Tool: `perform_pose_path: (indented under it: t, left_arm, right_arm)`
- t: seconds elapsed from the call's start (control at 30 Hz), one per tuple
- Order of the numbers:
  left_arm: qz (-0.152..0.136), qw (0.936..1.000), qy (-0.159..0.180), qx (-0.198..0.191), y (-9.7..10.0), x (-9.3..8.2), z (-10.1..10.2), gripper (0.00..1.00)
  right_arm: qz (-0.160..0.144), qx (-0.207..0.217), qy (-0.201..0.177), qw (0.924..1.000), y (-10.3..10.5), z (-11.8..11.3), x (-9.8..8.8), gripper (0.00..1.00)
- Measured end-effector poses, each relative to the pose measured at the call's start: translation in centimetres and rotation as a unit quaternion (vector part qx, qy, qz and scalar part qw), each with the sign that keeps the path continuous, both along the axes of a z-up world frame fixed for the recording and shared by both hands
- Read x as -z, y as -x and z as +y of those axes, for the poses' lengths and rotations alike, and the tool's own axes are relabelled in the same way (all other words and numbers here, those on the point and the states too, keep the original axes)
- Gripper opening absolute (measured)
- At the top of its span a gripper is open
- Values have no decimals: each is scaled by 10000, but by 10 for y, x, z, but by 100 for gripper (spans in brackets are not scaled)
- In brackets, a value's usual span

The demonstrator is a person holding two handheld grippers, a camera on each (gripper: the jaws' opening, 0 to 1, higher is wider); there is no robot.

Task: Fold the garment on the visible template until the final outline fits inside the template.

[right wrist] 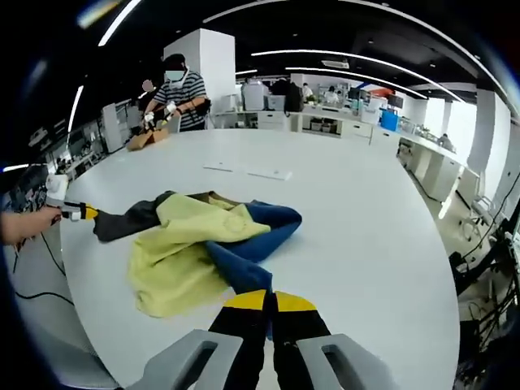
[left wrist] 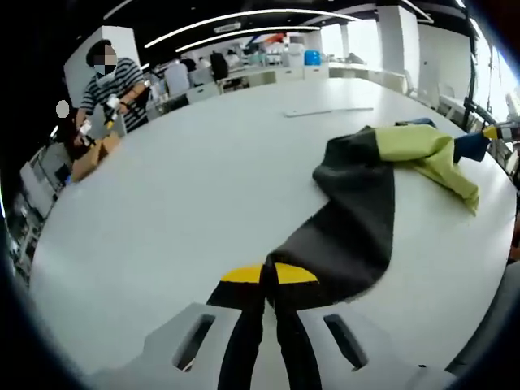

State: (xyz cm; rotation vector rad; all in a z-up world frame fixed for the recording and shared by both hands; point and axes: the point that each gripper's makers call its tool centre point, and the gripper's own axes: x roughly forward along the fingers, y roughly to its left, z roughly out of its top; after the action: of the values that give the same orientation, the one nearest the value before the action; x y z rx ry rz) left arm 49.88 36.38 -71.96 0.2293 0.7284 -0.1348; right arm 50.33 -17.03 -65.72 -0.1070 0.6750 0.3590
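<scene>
Garment [right wrist: 207,244], yellow, blue and dark grey: lying crumpled on the white table [right wrist: 366,219], stretching between both grippers. Left gripper [left wrist: 269,280]: jaws pressing together on the grey part; right gripper [right wrist: 269,305]: jaws clamping the blue part. Person in striped shirt [right wrist: 180,91] standing at the table's far edge.
</scene>
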Motion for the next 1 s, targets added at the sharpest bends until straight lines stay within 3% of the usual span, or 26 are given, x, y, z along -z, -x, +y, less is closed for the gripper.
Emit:
perform_pose_path:
  t: [0.27,0.33,0.37,0.43,0.53,0.73,1.0]
  left_arm:
    - [104,9996,-94,-243,6,2,15,0]
    - [69,9980,295,-558,7,1,16,0]
    - [-11,9960,364,-814,7,-1,23,0]
    - [-46,9948,372,-946,7,-1,30,0]
    - [-18,9948,405,-938,7,0,30,0]
    - [-11,9974,80,-719,2,0,31,0]
    - [41,9978,0,-657,-9,0,36,0]
  right_arm:
    - [74,214,211,9995,5,-29,11,0]
    - [129,334,235,9991,7,-38,15,0]
    - [162,447,234,9986,8,-45,17,0]
    - [255,579,196,9978,11,-55,21,0]
    - [341,750,137,9965,14,-67,25,0]
    - [535,1093,121,9925,20,-96,34,0]
    - [755,1268,503,9878,26,-133,40,0]
